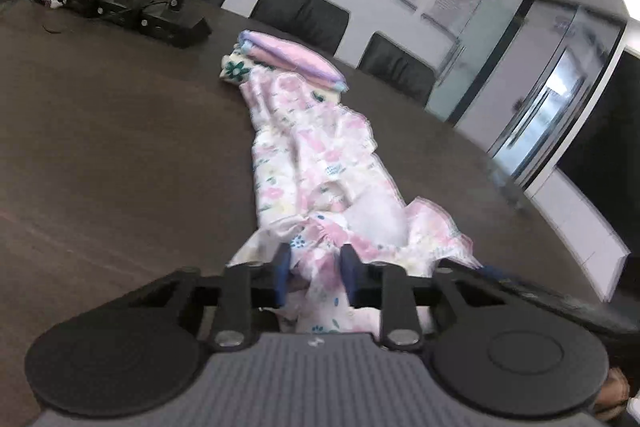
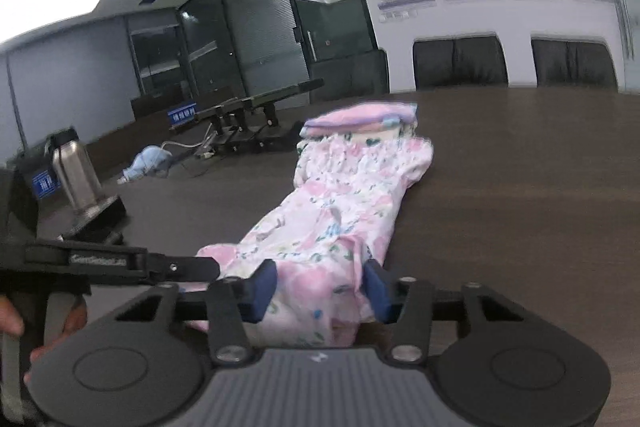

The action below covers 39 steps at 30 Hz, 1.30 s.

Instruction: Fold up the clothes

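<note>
on the far left of the right wrist view a steel flask (image 2: 76, 173) stands on a dark base on the brown desk (image 2: 520, 187), with a blue sign just behind it. further right a pale blue bundle (image 2: 150, 163) lies beside cables and a row of black stands (image 2: 248, 123). in the middle a pink floral garment (image 2: 340, 203) stretches away from the cameras as a long crumpled strip, its far end touching a folded pile (image 2: 360, 121) of pink and flower-print clothes. behind the desk, dark chairs (image 2: 460, 61) stand against a white wall hung with posters.

the left tool (image 1: 314, 269) has its blue fingers (image 1: 283, 267) at a narrow gap with a bunch of the garment's near end between them; whether the pads really press the cloth, i cannot tell. the right tool (image 2: 322, 287) stands wider, its fingers (image 2: 262, 287) either side of the garment's near edge, the cloth lying loose between them. a hand (image 2: 52, 327) shows at the lower left, holding the left tool.
</note>
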{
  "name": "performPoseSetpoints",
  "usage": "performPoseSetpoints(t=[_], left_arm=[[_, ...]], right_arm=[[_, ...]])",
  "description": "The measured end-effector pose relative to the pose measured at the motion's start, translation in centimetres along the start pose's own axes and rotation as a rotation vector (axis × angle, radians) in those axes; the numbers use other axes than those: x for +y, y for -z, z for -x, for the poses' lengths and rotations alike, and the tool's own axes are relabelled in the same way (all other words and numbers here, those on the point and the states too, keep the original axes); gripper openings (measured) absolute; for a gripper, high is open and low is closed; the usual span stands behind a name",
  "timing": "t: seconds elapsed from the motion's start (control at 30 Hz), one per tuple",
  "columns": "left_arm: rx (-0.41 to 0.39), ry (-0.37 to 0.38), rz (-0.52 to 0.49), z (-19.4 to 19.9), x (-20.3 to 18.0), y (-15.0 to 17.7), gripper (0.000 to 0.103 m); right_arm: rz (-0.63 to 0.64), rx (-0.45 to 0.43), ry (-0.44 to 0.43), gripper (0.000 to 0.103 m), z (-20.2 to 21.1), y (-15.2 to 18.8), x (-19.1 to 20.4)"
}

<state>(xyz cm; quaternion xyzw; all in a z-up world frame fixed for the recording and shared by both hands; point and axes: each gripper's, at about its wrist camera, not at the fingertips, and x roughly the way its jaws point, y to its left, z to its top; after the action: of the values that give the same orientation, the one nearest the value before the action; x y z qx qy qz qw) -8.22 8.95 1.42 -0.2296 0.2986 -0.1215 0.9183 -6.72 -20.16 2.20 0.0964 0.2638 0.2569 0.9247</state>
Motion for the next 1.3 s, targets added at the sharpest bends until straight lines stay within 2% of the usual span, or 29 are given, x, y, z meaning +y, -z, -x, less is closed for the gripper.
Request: performPoseSetpoints(t=[0.07,0.1,0.13,0.17,0.2,0.27,0.33,0.4,0.47,0.5,0.57,0.63,0.67,0.73,0.87,0.97,1.0,1.03,1.13,1.2,1.3], left_arm=[[0.014,0.048,0.077,0.1,0.9,-0.1,0.019],[0.049,0.094,0.152,-0.3,1.8,-0.2,0.017],[0.083,0.140,0.228,-0.7,2.7,-0.3,0.016],[0.116,0.201,0.324,-1.1,3.9,-0.3,0.015],[0.136,0.257,0.419,-1.6,5.0,-0.2,0.014],[0.160,0.296,0.527,-2.3,6.5,-0.1,0.013],[0.189,0.258,0.534,-2.9,7.0,0.0,0.013],[0.192,0.235,0.529,-3.0,6.9,0.1,0.013],[0.174,0.217,0.509,-2.9,6.5,0.1,0.012],[0.167,0.210,0.496,-2.8,6.4,0.1,0.012],[0.165,0.203,0.473,-2.7,6.2,0.0,0.013],[0.165,0.204,0.454,-2.7,6.2,-0.1,0.013],[0.167,0.207,0.452,-2.7,6.2,-0.2,0.013],[0.172,0.216,0.462,-2.9,6.5,-0.2,0.013],[0.180,0.212,0.475,-3.0,6.7,-0.3,0.013],[0.166,0.211,0.474,-2.7,6.7,-0.5,0.014],[0.159,0.210,0.467,-2.6,6.6,-0.6,0.014],[0.154,0.207,0.456,-2.5,6.4,-0.7,0.014],[0.144,0.202,0.426,-2.2,5.9,-0.9,0.014],[0.150,0.199,0.424,-2.3,5.9,-1.0,0.014],[0.169,0.191,0.438,-2.6,6.1,-1.0,0.014]], right_arm=[[-0.098,0.016,-0.022,0.041,-0.7,0.0,-1.1],[-0.145,0.021,-0.049,0.038,-1.0,-0.1,-1.6],[-0.191,0.024,-0.092,0.022,-1.3,-0.1,-2.1],[-0.242,0.031,-0.140,0.011,-1.6,-0.1,-2.6],[-0.295,0.042,-0.181,0.009,-2.0,-0.1,-3.1],[-0.372,0.059,-0.209,0.008,-2.8,0.2,-4.0],[-0.433,0.095,-0.212,0.008,-3.8,0.4,-4.8],[-0.442,0.119,-0.205,0.009,-4.4,0.5,-5.1],[-0.383,0.119,-0.164,0.011,-4.7,0.1,-4.2],[-0.342,0.114,-0.139,0.018,-4.5,-0.1,-3.6],[-0.239,0.100,-0.091,0.023,-3.7,-0.5,-2.3],[-0.149,0.046,-0.056,0.030,-2.0,-0.9,-1.8],[-0.114,0.023,-0.045,0.029,-1.4,-1.0,-1.6],[-0.116,0.042,-0.053,0.005,-1.7,-0.9,-1.8],[-0.198,0.087,-0.035,0.006,-3.5,-0.2,-2.7],[-0.252,0.088,-0.033,0.016,-3.6,-0.1,-3.3],[-0.254,0.086,-0.026,0.028,-3.3,-0.2,-3.4],[-0.242,0.075,-0.013,0.042,-2.6,-0.3,-3.4],[-0.089,0.016,-0.007,0.047,0.1,-0.8,-2.3],[0.098,0.022,-0.040,0.051,1.3,-0.9,-0.5],[0.482,0.019,-0.112,0.051,2.4,0.5,3.1]])
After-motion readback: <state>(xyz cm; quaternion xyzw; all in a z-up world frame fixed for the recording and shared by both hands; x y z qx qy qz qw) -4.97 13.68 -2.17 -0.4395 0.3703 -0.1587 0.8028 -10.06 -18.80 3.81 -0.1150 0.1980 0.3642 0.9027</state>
